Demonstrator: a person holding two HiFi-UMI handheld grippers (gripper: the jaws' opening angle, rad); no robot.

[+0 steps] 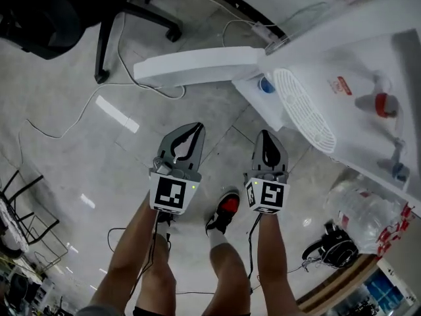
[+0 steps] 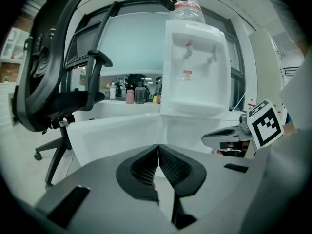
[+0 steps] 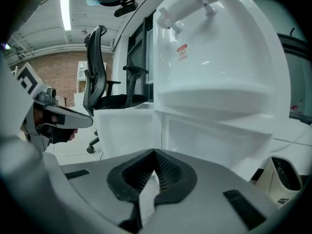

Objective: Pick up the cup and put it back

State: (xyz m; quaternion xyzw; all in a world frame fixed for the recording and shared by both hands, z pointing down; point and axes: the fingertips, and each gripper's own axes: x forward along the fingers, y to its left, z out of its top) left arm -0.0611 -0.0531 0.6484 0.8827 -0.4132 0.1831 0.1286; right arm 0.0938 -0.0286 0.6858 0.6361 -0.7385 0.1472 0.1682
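– While you hold both grippers side by side above the floor, how do the tongs stand?
– Left gripper (image 1: 195,128): jaws pressed together, nothing between them. Right gripper (image 1: 265,135): likewise closed, empty.
– And your cup?
– Cannot tell for certain. Small blue round thing (image 1: 266,84) at 12 o'clock from your right gripper, just beside the drip grille (image 1: 302,110) of the water dispenser (image 1: 342,58). Too small to say whether it is the cup.
– Surroundings?
– Office chair (image 1: 46,8) at 11 o'clock, well apart. Your shoe (image 1: 227,208) at 6 o'clock, between your forearms.
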